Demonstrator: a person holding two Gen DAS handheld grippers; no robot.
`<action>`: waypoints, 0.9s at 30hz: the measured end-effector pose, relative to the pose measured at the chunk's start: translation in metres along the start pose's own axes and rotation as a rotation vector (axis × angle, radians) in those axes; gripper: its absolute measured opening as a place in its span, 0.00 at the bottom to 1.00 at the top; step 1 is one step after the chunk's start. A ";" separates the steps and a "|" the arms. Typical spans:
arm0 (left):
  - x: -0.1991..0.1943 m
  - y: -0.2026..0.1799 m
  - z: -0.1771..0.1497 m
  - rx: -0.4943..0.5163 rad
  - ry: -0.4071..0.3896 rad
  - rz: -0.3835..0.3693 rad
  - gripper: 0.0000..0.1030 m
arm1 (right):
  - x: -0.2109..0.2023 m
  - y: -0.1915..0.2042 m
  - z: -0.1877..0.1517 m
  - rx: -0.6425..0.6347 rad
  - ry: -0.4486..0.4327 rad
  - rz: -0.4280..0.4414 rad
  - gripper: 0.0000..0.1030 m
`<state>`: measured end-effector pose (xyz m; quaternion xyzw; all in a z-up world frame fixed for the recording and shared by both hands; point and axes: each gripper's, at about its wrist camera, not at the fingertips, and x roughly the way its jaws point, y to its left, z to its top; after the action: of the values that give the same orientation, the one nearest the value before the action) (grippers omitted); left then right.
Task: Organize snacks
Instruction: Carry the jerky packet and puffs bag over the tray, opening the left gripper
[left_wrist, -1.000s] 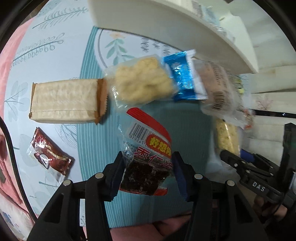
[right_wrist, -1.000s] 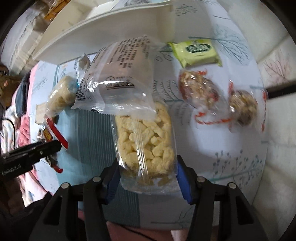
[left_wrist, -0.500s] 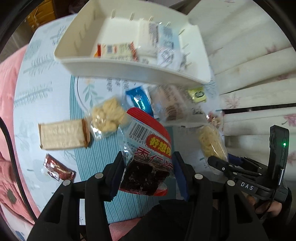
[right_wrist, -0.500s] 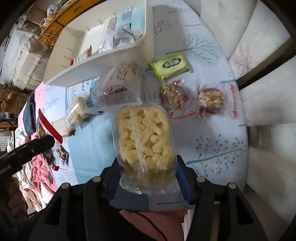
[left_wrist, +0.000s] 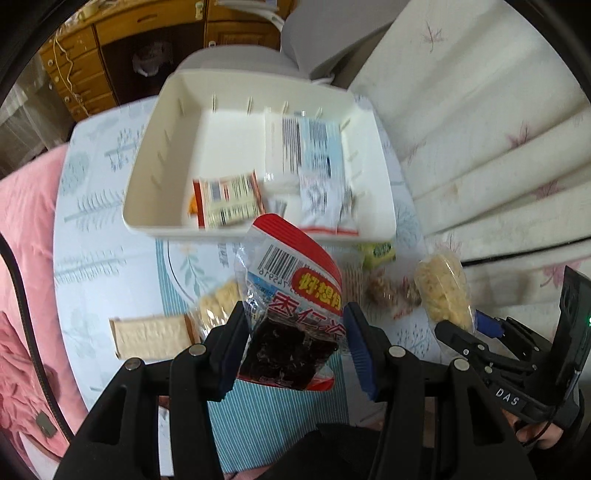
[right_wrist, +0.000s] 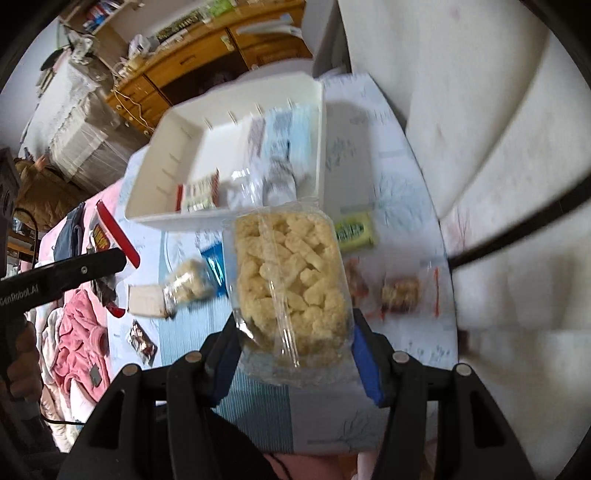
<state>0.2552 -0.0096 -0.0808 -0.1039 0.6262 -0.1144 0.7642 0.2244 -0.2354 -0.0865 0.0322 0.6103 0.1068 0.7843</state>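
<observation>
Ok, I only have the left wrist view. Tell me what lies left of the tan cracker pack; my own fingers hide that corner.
Observer: In the right wrist view a small dark red packet lies on the tablecloth there, apart from the cracker pack.
Operator: Now read me the front of my pouch. I see only the barcode side.
Observer: The left gripper holds the red and white pouch edge-on to the right camera, so only a red rim and an orange badge show; the text is unreadable.
Operator: Check the right gripper's grip on the puffed snack bag.
Observer: The right gripper clamps the bag across its lower end, pads on both sides, and most of the bag sticks out ahead.
</observation>
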 end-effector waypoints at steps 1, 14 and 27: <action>-0.002 0.000 0.005 -0.001 -0.011 0.002 0.49 | -0.001 0.002 0.004 -0.008 -0.016 0.003 0.54; -0.001 0.001 0.067 0.002 -0.143 -0.075 0.49 | 0.009 0.032 0.062 -0.122 -0.213 0.007 0.54; 0.038 0.008 0.087 -0.060 -0.078 -0.170 0.78 | 0.039 0.022 0.083 -0.044 -0.197 0.075 0.81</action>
<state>0.3476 -0.0120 -0.1015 -0.1838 0.5882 -0.1557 0.7720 0.3110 -0.1987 -0.0986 0.0481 0.5260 0.1455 0.8366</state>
